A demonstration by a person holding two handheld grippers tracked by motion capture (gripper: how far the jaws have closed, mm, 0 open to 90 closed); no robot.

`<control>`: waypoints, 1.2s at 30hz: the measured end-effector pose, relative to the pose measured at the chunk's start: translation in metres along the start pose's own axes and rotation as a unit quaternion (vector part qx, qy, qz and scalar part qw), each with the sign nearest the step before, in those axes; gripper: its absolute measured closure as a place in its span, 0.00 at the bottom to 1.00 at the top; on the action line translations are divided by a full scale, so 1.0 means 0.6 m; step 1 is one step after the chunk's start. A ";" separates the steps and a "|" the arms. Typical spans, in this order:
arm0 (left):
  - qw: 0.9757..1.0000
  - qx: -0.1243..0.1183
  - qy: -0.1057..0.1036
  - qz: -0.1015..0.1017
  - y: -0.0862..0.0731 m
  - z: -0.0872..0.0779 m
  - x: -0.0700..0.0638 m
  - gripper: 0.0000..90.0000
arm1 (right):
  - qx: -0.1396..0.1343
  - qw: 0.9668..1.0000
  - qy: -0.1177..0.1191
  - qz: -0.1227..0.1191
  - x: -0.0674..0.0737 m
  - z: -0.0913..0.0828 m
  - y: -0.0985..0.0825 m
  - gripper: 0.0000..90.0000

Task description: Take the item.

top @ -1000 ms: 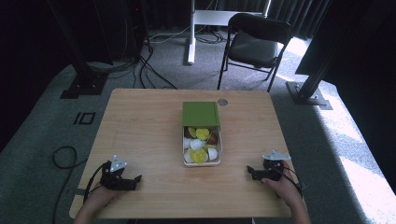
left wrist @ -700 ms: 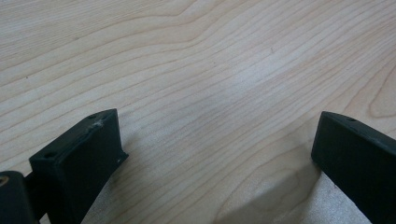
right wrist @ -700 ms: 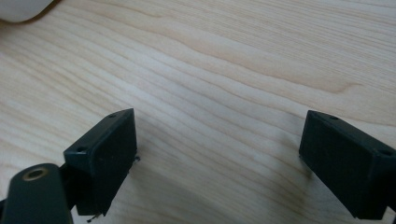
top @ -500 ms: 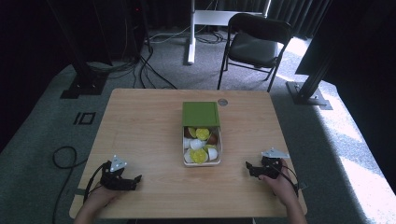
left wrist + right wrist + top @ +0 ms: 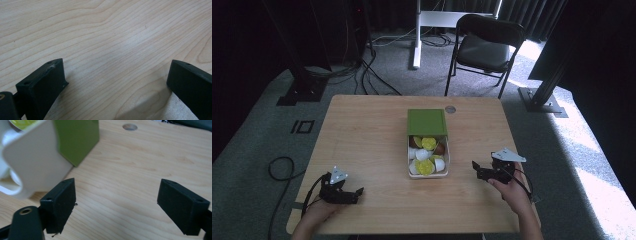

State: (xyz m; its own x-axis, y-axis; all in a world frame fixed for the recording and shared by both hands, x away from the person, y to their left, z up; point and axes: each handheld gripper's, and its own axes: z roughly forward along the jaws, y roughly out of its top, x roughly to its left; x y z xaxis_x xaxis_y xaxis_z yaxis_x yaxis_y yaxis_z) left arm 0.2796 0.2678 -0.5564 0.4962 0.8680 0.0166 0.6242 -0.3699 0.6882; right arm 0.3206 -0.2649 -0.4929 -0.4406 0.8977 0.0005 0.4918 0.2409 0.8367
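Wood grain runs bare under your left gripper (image 5: pixel 353 193), jaws spread wide with nothing between them, low at the near left of the table (image 5: pixel 362 135). Mid-table sits the white box (image 5: pixel 428 156) of yellow and white pieces, its green lid (image 5: pixel 426 122) slid back over the far half. Your right gripper (image 5: pixel 479 170) hovers just beside it, jaws apart and empty. Careful: come in fast and I'd say a jaw clips the box wall and shoves it.
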 end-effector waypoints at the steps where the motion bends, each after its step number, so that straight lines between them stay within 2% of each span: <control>1: 1.000 0.000 0.000 0.000 0.000 0.000 0.000 0.03 | -0.003 1.000 0.002 0.000 0.003 -0.001 0.005 0.17; 8: 1.000 0.000 0.000 0.000 0.000 0.000 0.000 0.03 | -0.028 0.999 0.024 -0.003 0.027 -0.009 0.033 0.17; 17: 1.000 0.000 0.000 0.000 0.000 0.000 0.000 0.03 | -0.055 0.997 0.049 -0.025 0.065 -0.012 0.070 0.20; 26: 1.000 -0.001 0.000 0.000 0.000 0.000 0.000 0.03 | -0.065 0.993 0.082 -0.052 0.116 0.001 0.097 0.20; 27: 1.000 -0.001 0.000 0.000 0.000 0.000 0.000 0.03 | -0.065 0.993 0.082 -0.052 0.116 0.001 0.097 0.20; 28: 1.000 -0.001 0.001 0.000 0.000 0.000 0.000 0.03 | -0.067 0.992 0.089 -0.063 0.129 0.005 0.102 0.20; 36: 1.000 -0.001 0.000 0.000 0.000 0.000 0.000 0.03 | -0.060 0.988 0.118 -0.084 0.176 0.027 0.109 0.22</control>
State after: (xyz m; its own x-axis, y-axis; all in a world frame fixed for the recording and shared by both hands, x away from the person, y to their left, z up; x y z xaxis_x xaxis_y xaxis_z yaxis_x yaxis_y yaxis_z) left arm 0.2797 0.2678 -0.5564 0.4956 0.8684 0.0167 0.6231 -0.3689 0.6897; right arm 0.3185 -0.1487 -0.4468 -0.6775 0.7350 -0.0277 0.3114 0.3207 0.8945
